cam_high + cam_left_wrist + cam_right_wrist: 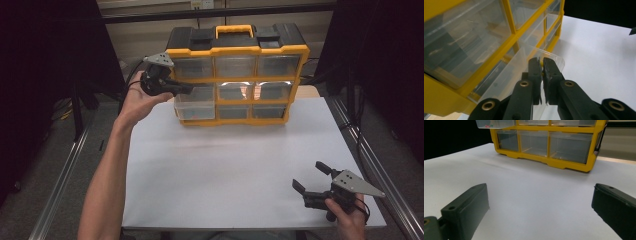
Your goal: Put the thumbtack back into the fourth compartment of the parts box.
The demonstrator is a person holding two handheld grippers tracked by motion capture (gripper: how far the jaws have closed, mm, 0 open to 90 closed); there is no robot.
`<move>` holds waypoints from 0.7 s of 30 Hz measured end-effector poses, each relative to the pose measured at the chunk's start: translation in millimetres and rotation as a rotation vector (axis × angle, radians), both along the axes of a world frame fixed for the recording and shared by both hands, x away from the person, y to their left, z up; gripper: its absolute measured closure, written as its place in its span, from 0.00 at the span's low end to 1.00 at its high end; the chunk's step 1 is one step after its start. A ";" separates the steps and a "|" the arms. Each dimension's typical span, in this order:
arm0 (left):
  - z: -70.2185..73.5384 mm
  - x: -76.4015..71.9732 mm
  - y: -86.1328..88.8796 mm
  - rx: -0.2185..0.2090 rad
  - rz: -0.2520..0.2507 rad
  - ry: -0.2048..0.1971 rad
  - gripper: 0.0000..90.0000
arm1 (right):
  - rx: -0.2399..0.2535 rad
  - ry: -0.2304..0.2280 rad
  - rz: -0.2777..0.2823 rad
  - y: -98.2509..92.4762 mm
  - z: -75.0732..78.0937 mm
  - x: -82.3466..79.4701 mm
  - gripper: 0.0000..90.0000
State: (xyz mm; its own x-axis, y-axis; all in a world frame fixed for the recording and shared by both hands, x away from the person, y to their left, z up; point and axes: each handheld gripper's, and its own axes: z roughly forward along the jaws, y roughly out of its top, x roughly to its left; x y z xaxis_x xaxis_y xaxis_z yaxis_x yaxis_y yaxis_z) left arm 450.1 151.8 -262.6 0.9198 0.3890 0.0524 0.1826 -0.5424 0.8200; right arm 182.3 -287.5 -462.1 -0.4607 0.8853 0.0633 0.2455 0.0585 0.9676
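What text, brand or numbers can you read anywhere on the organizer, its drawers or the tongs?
None can be read.
Yellow organizer: no lettering on its frame or black top.
Pulled-out clear drawer: no label.
Left tongs and right tongs: no markings visible.
Pale patch on the back wall: too blurred to tell.

At the top centre, the organizer [235, 50] is showing yellow framing under a black lid, its drawer [196, 103] looking clear; the table [235, 170] is appearing white.
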 end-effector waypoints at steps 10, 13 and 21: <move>-0.2 8.3 -5.5 0.052 0.013 0.010 0.95 | 0.000 -0.005 0.000 0.1 -0.1 -0.2 0.01; -4.7 13.4 -7.0 0.061 0.023 0.023 0.95 | 0.004 0.000 -0.001 0.0 0.1 -0.3 0.01; -17.1 18.2 -12.6 0.123 0.035 0.038 0.95 | -0.001 -0.008 -0.003 -1.2 -0.1 -0.6 0.01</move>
